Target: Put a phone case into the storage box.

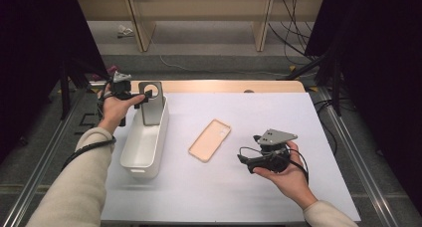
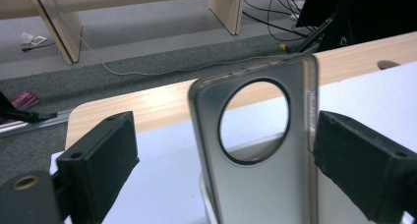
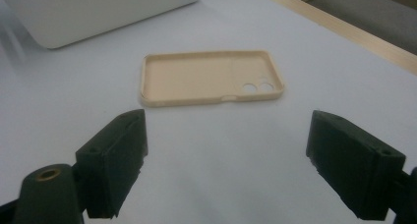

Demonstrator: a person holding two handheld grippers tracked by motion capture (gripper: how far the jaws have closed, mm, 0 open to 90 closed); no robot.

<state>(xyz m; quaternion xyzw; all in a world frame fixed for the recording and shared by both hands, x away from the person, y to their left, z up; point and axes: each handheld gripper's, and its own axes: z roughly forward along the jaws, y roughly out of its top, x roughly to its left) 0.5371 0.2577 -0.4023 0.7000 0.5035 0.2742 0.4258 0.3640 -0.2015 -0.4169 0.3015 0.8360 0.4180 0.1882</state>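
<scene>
At the left, the left tongs point(image 1: 144, 95) stand wide open around a grey phone case point(image 2: 255, 150). It stands upright in the far end of a white bin point(image 1: 130, 155), long axis vertical, round camera hole at the top. One pad point(image 2: 354, 160) seems to sit against the case's edge, though that contact is hard to judge. Toward the right, a peach phone case point(image 1: 210, 140) lies flat on the white surface point(image 1: 278, 117), hollow side up, long axis diagonal. The right tongs point(image 1: 244, 160) are open and empty, near it, pointing at it.
</scene>
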